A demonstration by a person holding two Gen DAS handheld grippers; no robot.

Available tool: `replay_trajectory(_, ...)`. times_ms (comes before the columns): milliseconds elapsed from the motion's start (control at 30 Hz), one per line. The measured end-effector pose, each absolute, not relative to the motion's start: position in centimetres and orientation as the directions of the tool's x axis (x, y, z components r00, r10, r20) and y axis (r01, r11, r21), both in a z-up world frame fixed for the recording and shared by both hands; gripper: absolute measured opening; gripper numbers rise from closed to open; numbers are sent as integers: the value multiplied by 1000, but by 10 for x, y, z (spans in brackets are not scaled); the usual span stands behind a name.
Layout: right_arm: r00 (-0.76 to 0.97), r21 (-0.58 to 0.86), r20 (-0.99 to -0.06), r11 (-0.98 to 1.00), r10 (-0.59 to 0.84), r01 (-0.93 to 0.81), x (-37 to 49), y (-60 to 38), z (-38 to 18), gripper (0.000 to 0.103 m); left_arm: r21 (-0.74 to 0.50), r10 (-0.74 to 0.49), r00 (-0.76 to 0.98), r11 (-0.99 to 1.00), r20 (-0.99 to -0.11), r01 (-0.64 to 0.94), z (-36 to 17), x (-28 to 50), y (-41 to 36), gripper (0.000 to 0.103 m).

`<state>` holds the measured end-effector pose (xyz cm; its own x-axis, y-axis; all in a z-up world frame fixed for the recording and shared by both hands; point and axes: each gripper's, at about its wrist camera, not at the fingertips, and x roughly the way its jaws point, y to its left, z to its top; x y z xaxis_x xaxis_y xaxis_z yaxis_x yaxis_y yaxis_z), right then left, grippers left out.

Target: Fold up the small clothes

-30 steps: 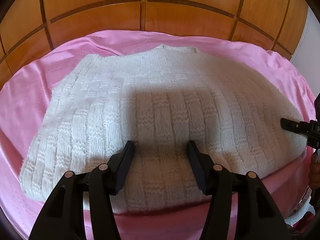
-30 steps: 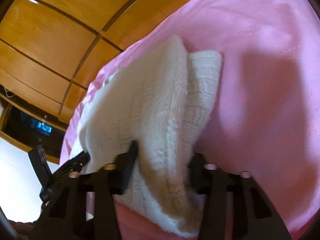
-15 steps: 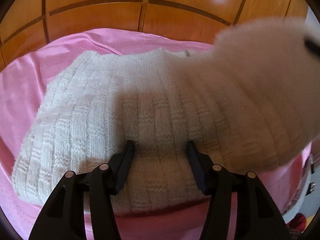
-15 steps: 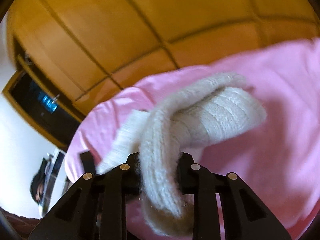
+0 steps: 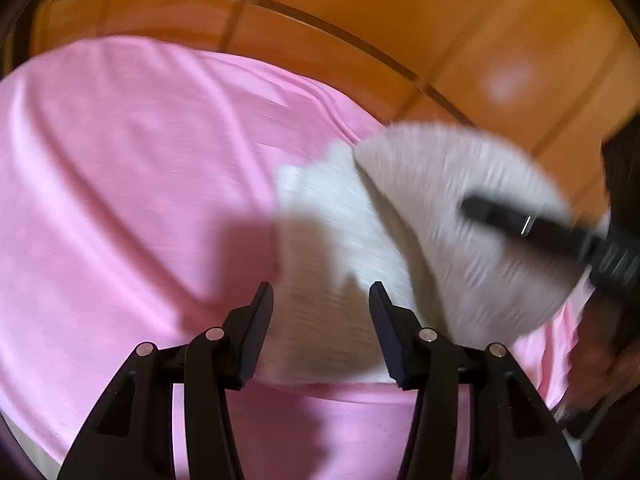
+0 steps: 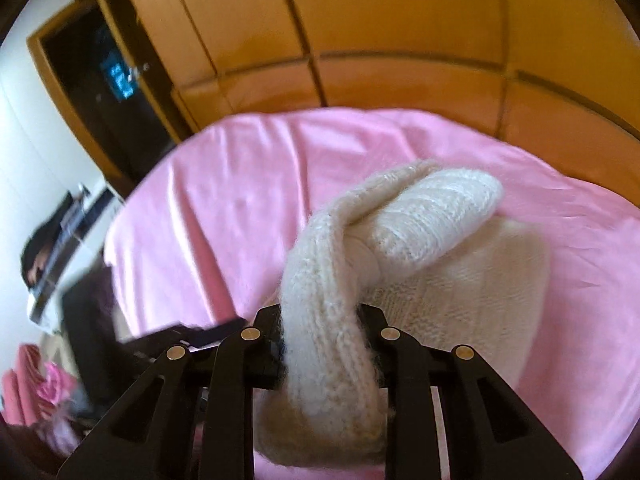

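Left wrist view: pink bedsheet (image 5: 132, 184) fills nine o'clock; the left claw (image 5: 320, 328) at six o'clock is closing, its jaws still apart, with the near hem of the white knit sweater (image 5: 332, 248) between them but no pad seen pressing. At three o'clock the right claw (image 5: 496, 216) carries a raised flap. Right wrist view: right claw (image 6: 320, 344) is clamped narrow on a bunched thick edge of the sweater (image 6: 432, 220), which lies on the bed at centre. Judgement: soft, light, floppy, stretchy knit; best held at doubled edges or corners, both together.
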<state>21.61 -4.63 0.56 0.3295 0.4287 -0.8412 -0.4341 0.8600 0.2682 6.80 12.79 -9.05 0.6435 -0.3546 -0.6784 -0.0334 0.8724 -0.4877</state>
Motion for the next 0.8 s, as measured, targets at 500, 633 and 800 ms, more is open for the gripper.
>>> replay_trajectory(500,424,320,-787,884,448,-339,124,-176,8,60,-728,-565,638,686,-523,11,-64,67,156,63)
replay_trajectory(633,422,265,-820,909,387,-321,95,-186,-11,60,-704,-595,598,707,-536,73,-56,75,128,72)
replay_trajectory(800,441,195,-829,916,345,-351,98,-158,-33,68,-630,-545,559,775,-625,51,-64,94,104,67)
